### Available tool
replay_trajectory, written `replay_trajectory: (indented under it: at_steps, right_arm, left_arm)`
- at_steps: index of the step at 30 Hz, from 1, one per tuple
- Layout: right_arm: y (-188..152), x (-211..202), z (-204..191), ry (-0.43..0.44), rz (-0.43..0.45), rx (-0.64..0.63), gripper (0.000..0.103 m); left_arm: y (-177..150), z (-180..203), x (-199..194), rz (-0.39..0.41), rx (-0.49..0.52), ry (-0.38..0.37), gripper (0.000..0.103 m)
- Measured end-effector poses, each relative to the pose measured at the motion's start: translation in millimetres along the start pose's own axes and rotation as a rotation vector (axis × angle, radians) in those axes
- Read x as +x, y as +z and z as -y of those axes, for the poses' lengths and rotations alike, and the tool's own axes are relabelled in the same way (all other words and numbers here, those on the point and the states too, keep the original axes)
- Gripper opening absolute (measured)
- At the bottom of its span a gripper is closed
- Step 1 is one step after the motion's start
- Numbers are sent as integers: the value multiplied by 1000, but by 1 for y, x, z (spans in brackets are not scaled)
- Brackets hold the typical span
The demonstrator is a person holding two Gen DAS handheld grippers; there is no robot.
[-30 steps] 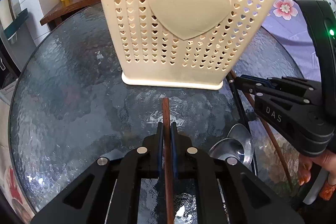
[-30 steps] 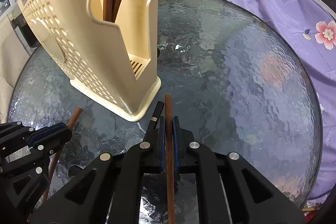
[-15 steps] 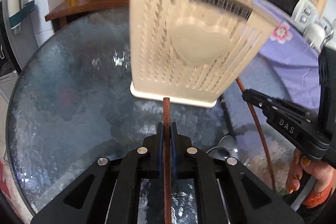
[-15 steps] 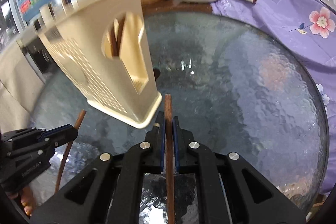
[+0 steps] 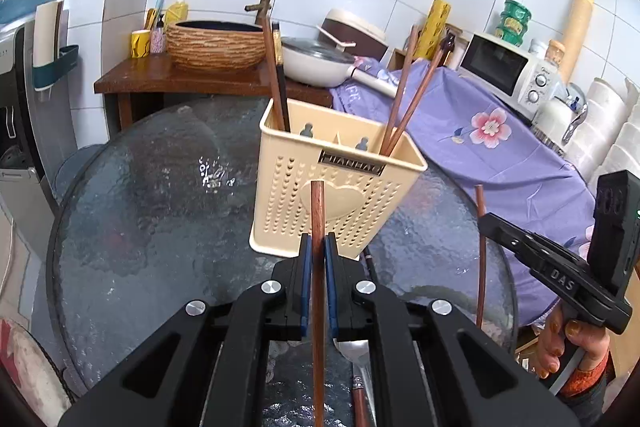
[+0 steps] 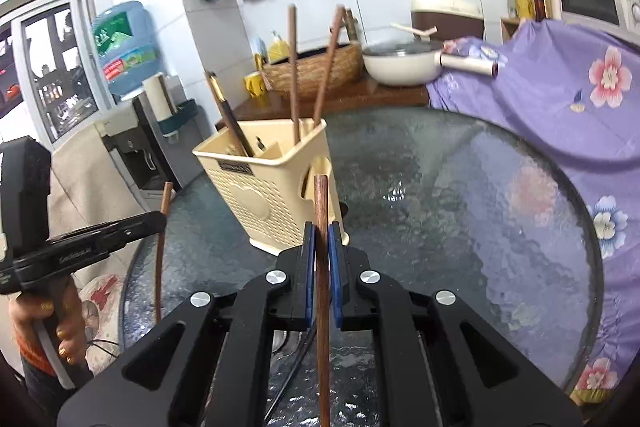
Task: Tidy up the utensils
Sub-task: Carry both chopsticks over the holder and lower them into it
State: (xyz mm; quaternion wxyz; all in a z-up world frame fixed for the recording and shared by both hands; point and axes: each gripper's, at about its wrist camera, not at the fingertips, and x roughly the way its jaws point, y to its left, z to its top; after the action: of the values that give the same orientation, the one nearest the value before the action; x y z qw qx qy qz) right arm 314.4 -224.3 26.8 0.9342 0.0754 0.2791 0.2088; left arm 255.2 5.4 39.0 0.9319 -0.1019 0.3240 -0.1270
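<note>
My left gripper (image 5: 319,241) is shut on a brown wooden chopstick (image 5: 318,211) that points at the cream utensil holder (image 5: 340,195) on the glass table. The holder has two chopsticks (image 5: 410,91) in its right compartment and a dark pair (image 5: 276,79) in its left one. At the right, my right gripper (image 5: 486,221) holds another chopstick (image 5: 481,251) upright. In the right wrist view, my right gripper (image 6: 321,229) is shut on its chopstick (image 6: 321,199), a little short of the holder (image 6: 256,195). A metal spoon (image 5: 354,347) lies on the table under my left gripper.
The round glass table (image 6: 460,207) is bordered by a purple floral cloth (image 5: 500,147). Behind stand a white pan (image 5: 316,67), a wicker basin (image 5: 216,43), a microwave (image 5: 508,71) and a water dispenser (image 6: 124,47). A hand (image 5: 560,343) grips the right tool.
Both grippers have risen and tilted up with their chopsticks still clamped. The holder, seen close and side-on before, now sits lower and farther off, with its open top visible.
</note>
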Motion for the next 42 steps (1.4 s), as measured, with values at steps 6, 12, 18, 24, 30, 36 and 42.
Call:
replay_trajectory:
  at_steps: [6, 12, 18, 24, 30, 36, 42]
  right_arm:
    - [11, -40, -12, 18, 72, -45, 7]
    - [13, -59, -21, 19, 99, -87, 7]
    - [14, -59, -23, 18, 100, -89, 7]
    - [18, -65, -23, 23, 112, -86, 7]
    - [29, -72, -32, 30, 124, -118, 7]
    - [45, -74, -40, 60, 128, -133, 7]
    - [74, -79, -49, 115, 169, -139, 7]
  left_arm:
    - [14, 11, -31, 72, 29, -10, 7]
    - [17, 23, -47, 118, 62, -10, 7]
    - [17, 24, -48, 117, 72, -11, 7]
    - [18, 21, -50, 116, 65, -16, 7]
    - [26, 24, -55, 123, 90, -18, 7]
    - [38, 27, -57, 114, 104, -48, 7]
    - [65, 29, -62, 120, 109, -74, 7]
